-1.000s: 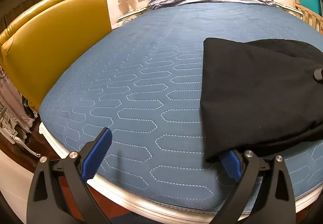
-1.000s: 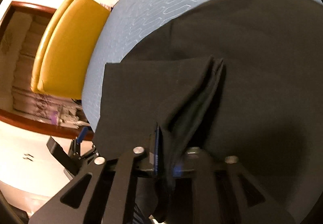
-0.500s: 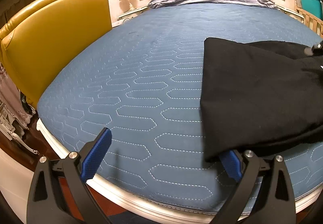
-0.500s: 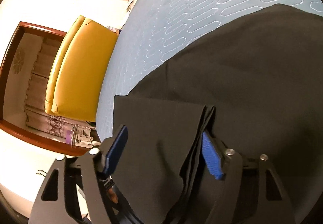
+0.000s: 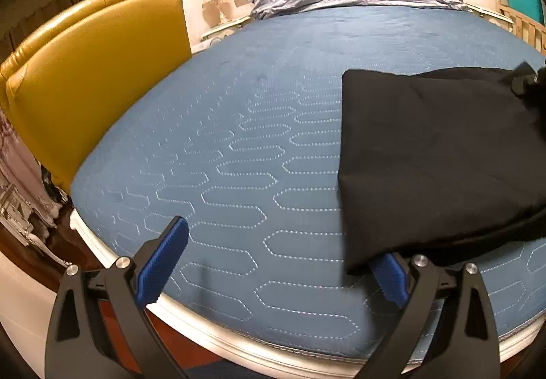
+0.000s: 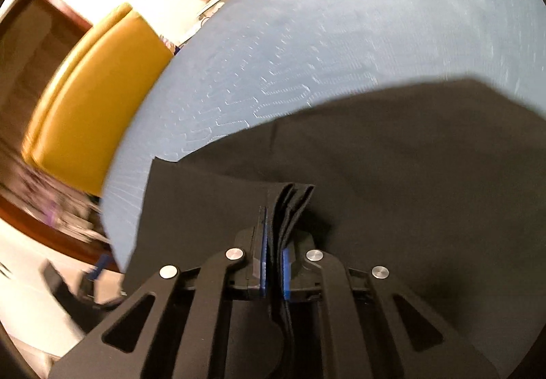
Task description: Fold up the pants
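Right gripper (image 6: 273,263): jaws just closed, clamped on a bunched fold of the pants (image 6: 375,191). Left gripper (image 5: 273,263): jaws wide apart, nothing pinched, one pad tucked under the near corner. Pants black, flat on the bed (image 5: 256,126), near the foot edge. Advised: lift slowly, all layers kept together, left clamped on corner before carrying over.

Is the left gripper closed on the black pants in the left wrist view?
No. The left gripper stands wide open over the blue mattress, with only a corner of the black pants lying over one of its fingers.
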